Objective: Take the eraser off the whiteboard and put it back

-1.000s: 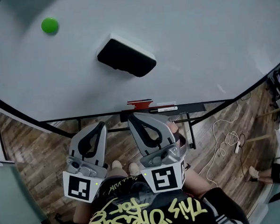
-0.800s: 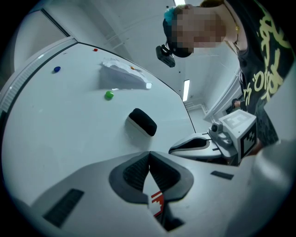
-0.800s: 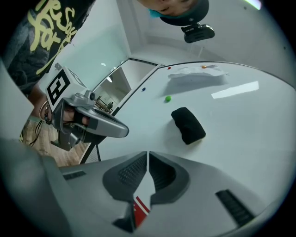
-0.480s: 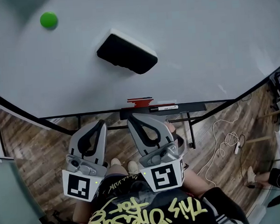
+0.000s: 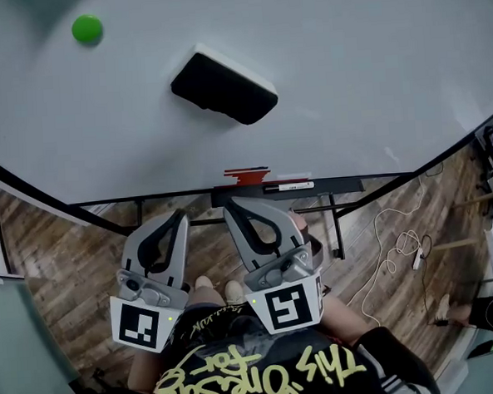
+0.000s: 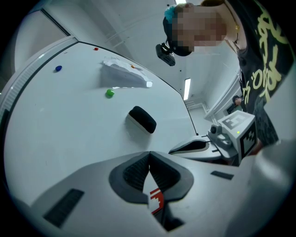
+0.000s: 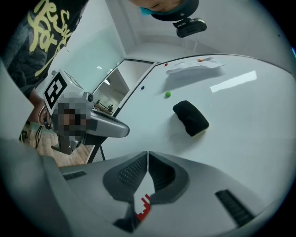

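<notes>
Head view showed the black, block-shaped felt eraser [image 5: 223, 89] sitting on the white whiteboard [image 5: 372, 76], well clear of both grippers, with a round green magnet [image 5: 87, 28] far off to its upper left. The eraser's long axis slanted from upper left down to lower right. The left gripper [image 5: 178, 215] and the right gripper [image 5: 234, 203] were held side by side below the board's lower edge, close to the person's body, and pointed toward the board. The eraser lay almost straight ahead of the right gripper, and ahead and to the right of the left one, so the right was the nearer.

Both gripper views showed the jaws clenched, pad against pad, with nothing between them; the eraser appeared beyond each pair, out on the board.

An eraser resting on the board with both grippers drawn back fits either a moment ahead of the lift or one after the return, and this scene does not settle which.

Set against the frames from a second earlier, almost nothing differed: the eraser kept its place and slant, and both grippers stayed low and shut.
</notes>
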`<act>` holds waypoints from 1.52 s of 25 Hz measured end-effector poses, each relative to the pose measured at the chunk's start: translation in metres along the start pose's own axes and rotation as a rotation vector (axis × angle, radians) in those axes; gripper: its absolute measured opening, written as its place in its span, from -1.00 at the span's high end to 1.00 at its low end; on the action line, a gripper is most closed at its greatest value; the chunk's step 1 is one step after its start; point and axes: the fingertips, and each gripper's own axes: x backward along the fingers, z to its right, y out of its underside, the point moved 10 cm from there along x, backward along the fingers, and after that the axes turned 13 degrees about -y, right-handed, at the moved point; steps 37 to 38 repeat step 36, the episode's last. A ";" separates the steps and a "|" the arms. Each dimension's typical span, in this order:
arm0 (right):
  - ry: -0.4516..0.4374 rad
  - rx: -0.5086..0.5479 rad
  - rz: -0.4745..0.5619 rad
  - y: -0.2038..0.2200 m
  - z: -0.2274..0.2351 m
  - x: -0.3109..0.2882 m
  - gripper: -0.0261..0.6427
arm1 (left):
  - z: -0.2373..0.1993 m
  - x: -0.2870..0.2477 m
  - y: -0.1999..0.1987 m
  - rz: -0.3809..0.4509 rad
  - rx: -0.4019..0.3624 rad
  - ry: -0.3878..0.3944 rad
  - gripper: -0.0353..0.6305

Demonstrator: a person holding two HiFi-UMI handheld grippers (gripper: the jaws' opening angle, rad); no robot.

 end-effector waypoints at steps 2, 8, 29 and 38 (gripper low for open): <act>-0.007 -0.011 -0.027 0.002 -0.001 0.001 0.89 | -0.001 0.001 0.000 0.001 0.001 -0.001 0.87; -0.040 -0.060 -0.088 0.009 -0.002 0.003 0.89 | -0.003 0.000 0.000 0.002 -0.002 -0.008 0.87; -0.043 -0.115 -0.098 0.009 0.001 0.005 0.90 | 0.000 0.003 0.002 -0.002 0.008 -0.012 0.87; -0.046 -0.118 -0.089 0.008 -0.001 0.008 0.90 | 0.003 0.006 0.001 0.000 0.007 -0.009 0.87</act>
